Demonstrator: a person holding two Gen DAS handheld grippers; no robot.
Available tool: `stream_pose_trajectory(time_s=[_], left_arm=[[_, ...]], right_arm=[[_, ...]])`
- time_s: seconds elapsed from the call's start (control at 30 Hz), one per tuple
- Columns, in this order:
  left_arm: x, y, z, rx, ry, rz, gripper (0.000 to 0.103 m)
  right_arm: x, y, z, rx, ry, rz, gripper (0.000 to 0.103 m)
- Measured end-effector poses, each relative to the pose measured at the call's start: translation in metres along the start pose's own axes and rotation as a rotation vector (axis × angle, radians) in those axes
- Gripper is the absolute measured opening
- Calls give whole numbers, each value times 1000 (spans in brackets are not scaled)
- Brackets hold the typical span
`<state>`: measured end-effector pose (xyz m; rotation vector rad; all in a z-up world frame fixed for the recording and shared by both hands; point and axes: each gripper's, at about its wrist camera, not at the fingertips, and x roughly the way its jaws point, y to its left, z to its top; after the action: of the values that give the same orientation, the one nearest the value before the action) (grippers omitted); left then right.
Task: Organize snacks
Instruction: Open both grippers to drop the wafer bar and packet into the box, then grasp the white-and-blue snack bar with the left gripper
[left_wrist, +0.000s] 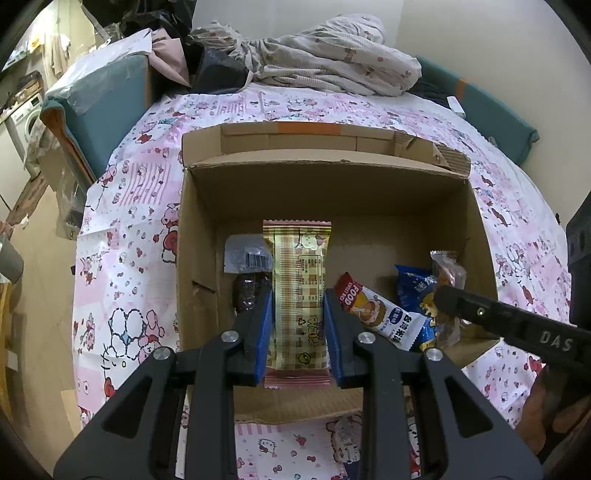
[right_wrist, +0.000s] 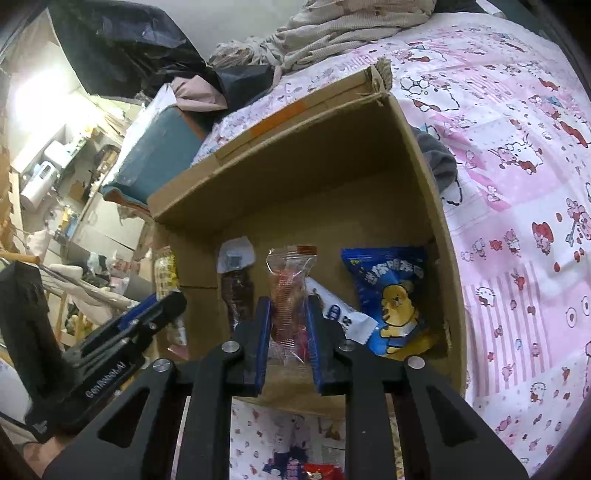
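An open cardboard box (left_wrist: 369, 192) sits on a pink cartoon-print cloth. My left gripper (left_wrist: 297, 295) is shut on a long beige checked snack pack (left_wrist: 299, 280), held over the box's inside. My right gripper (right_wrist: 289, 306) is shut on a clear-wrapped reddish snack (right_wrist: 290, 291), also over the box; its finger shows in the left wrist view (left_wrist: 498, 317). Inside the box lie a dark brown snack with a white label (left_wrist: 248, 280), a white "FOOD" pack (left_wrist: 380, 314) and a blue bear-print bag (right_wrist: 391, 291). The left gripper's finger shows in the right wrist view (right_wrist: 140, 314).
The pink cloth (left_wrist: 125, 266) covers the surface around the box. Crumpled bedding (left_wrist: 332, 55) and a teal cushion (left_wrist: 99, 107) lie behind it. The box's walls (right_wrist: 432, 206) stand high around the snacks. A red packet (right_wrist: 321, 470) lies on the cloth near the box's front.
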<state>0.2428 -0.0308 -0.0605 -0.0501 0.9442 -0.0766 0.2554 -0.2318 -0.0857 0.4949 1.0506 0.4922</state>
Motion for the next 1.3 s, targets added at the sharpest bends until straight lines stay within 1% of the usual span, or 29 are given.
stream_pose_trajectory(time_s=[0.03,0.1,0.13,0.17,0.2,0.23,0.27,0.3,0.47,0.67,0.7,0.77,0.83,0.87,0.93,1.0,1.03,1.07,1.1,1.17,1.23,1.3], left_arm=[[0,1,0,1,0,1,29],[-3,2,-1,-2,-6,5,40],[-4,2,-1,-3,-8,7,53],[-6,2,-1,-3,-14,10,69],[-9,2,-1,-4,-28,26,75],[-10,2,-1,-6,-39,37,84],[-13,3,-1,-8,-53,49,87],[-15,3,-1,-8,-65,54,87],[-18,6,-1,-7,-62,51,87],[-30,10,-6,-10,-82,20,87],[-34,12,-7,-13,-91,0,87],[-40,11,-9,-8,-96,-15,87],[-46,9,-10,5,-99,-16,88],[-50,6,-11,18,-100,-14,95],[-55,1,-14,31,-104,-28,103],[-59,-2,-14,38,-101,-47,103],[-61,-4,-15,46,-95,-57,103],[-62,-5,-15,51,-91,-63,103],[-63,-7,-16,58,-86,-69,103],[-65,-8,-18,60,-80,-71,103],[-65,-5,-22,39,-59,-70,103],[-66,0,-25,10,-41,-82,103]], right_arm=[[-1,1,0,1,-2,10,22],[-3,3,0,-6,-15,7,27],[-4,4,1,-5,-19,12,37],[-5,3,1,2,-26,20,61],[-7,4,2,7,-38,24,72],[-11,4,2,10,-65,24,83],[-15,4,3,2,-85,19,83],[-16,5,3,-7,-89,13,83],[-23,3,5,17,-101,15,83],[-36,5,-3,16,-113,0,83],[-38,6,-6,17,-111,-3,83],[-43,7,-11,16,-104,-5,83],[-50,9,-21,7,-94,-14,83],[-54,9,-26,-5,-95,-28,84],[-64,11,-44,-53,-96,-92,86],[-73,7,-61,-49,-96,-146,91],[-75,6,-66,-48,-97,-161,96],[-77,6,-72,-52,-97,-175,98],[-78,6,-77,-61,-85,-197,99],[-78,6,-80,-74,-76,-211,100],[-80,8,-83,-78,-82,-230,100],[-80,8,-86,-71,-71,-225,100]])
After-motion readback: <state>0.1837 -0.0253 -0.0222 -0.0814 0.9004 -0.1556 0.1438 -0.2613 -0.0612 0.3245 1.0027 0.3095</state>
